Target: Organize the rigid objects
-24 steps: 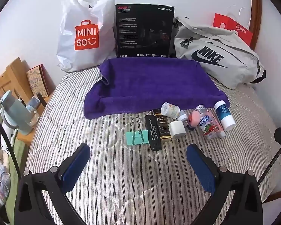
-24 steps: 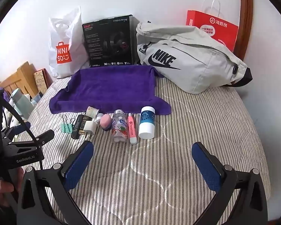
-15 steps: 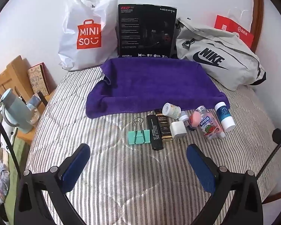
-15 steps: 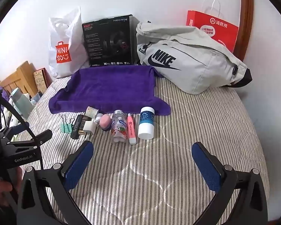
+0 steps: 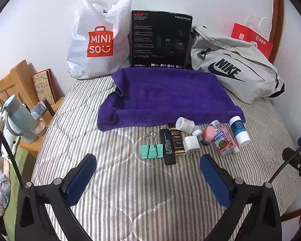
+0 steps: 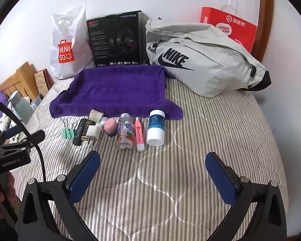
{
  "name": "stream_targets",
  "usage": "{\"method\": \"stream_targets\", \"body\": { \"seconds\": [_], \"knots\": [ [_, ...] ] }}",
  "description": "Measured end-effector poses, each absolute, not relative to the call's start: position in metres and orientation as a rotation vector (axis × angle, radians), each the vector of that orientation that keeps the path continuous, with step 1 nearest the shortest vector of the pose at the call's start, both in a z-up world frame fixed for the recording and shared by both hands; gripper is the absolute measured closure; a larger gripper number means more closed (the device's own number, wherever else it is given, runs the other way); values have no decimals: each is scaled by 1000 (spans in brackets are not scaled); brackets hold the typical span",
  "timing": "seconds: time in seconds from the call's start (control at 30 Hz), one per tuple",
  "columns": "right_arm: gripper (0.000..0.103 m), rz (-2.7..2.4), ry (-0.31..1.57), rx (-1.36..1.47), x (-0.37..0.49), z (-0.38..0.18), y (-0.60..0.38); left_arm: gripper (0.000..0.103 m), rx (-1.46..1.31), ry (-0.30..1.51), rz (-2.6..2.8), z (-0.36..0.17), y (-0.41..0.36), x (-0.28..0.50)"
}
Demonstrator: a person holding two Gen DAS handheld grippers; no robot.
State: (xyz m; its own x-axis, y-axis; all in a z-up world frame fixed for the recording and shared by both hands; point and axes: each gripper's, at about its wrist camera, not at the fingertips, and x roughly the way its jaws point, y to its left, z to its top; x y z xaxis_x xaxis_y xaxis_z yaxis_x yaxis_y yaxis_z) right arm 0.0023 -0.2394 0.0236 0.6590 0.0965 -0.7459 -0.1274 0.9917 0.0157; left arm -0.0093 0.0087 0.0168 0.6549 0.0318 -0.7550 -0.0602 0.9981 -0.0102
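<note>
The left gripper (image 5: 148, 172) hovers low over the striped bed (image 5: 130, 190), its jaws spread wide and holding nothing, aimed toward the wall. Just ahead of its blue pads lies the mint binder clip (image 5: 151, 150), wire handles pointing away toward the purple towel (image 5: 166, 96). Beside the clip, a slim black bar (image 5: 167, 147) and a dark labelled box (image 5: 177, 140) lie side by side, long axes running front to back, with a white charger cube (image 5: 191, 144) touching the box's right side.

The right gripper (image 6: 152, 172) is likewise level above the bed, jaws wide apart and empty, facing the same row from further right. Nearest ahead of it are the blue-and-white cylinder (image 6: 156, 127), the thin pink tube (image 6: 139, 133) and the clear watermelon-print bottle (image 6: 126, 133), all lying down with long axes pointing roughly toward the towel's near edge. A pink egg-shaped sponge (image 6: 110, 126) and a small white roll (image 6: 95, 115) sit further left.

Behind the towel stand a white shopping bag (image 6: 67, 46), a black headset box (image 6: 116, 38) and a grey sling bag (image 6: 202, 60).
</note>
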Motion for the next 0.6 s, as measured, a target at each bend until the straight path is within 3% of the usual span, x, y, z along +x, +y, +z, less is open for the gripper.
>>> {"method": "stream_targets", "body": {
  "seconds": [0.6],
  "knots": [
    [0,128,844,-30,0,25,-238,0,-37,856,59,16,10,-10]
  ]
}}
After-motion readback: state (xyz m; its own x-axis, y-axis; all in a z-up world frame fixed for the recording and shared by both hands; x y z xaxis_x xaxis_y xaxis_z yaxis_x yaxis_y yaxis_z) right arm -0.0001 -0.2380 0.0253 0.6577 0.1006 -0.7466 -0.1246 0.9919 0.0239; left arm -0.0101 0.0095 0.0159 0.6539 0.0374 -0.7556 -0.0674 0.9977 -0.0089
